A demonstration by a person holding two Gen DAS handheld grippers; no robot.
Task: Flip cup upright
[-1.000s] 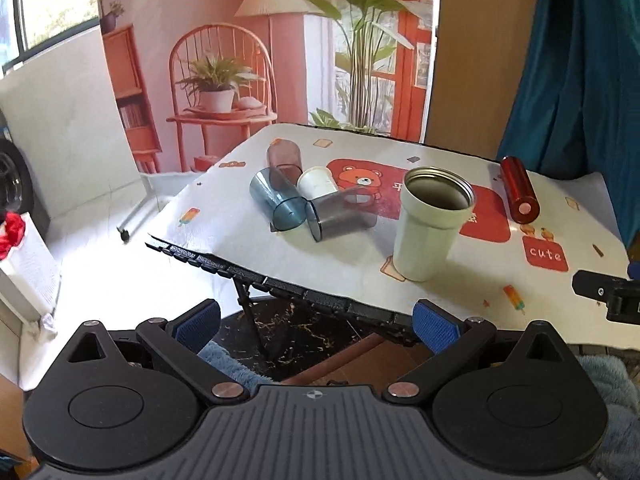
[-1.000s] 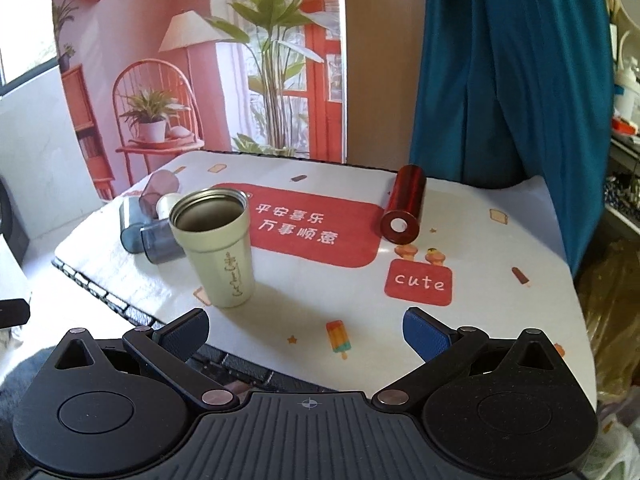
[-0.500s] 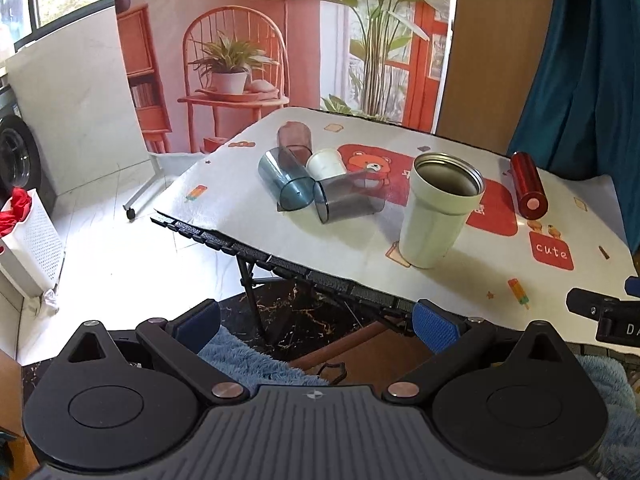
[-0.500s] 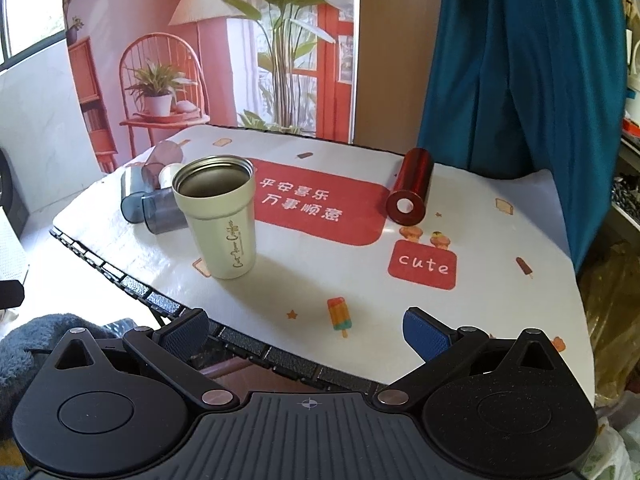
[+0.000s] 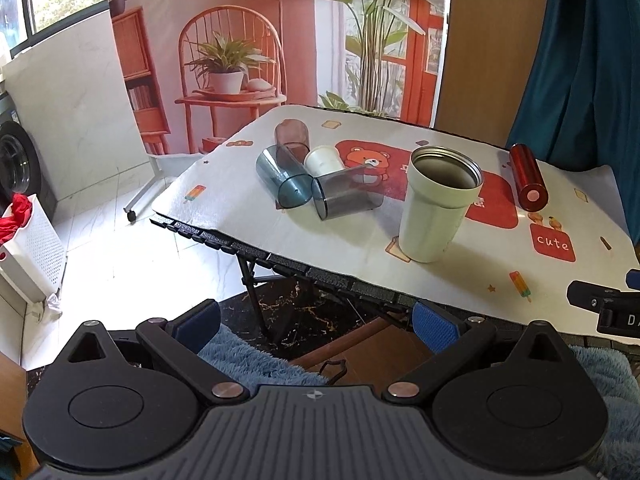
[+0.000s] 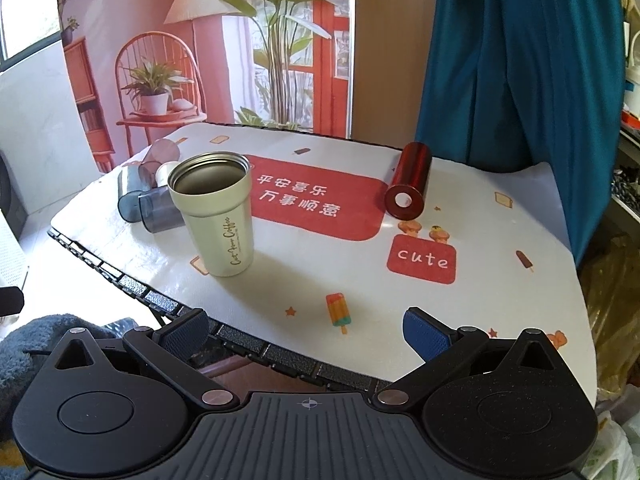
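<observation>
A pale green coffee cup (image 5: pixel 438 204) stands upright on the table, mouth up; it also shows in the right wrist view (image 6: pixel 216 216). A red cup (image 5: pixel 527 177) lies on its side at the far right, also in the right wrist view (image 6: pixel 408 186). Several cups lie tipped in a cluster: a blue one (image 5: pixel 282 180), a grey one (image 5: pixel 346 196), a white one (image 5: pixel 324 160) and a pink one (image 5: pixel 292 138). My left gripper (image 5: pixel 316 322) is open and empty, in front of the table edge. My right gripper (image 6: pixel 306 330) is open and empty over the near edge.
The table (image 6: pixel 500 280) has a patterned cloth and a black ribbed front edge (image 5: pixel 304 270). A blue curtain (image 6: pixel 520 60) hangs at the back right. A white basket (image 5: pixel 28 248) stands on the floor at left. Blue fluffy fabric (image 5: pixel 256 360) lies below the left gripper.
Both grippers have drawn back from the table and risen a little; the cups look smaller and lower in view. Nothing on the table has moved. Both grippers stay open.
</observation>
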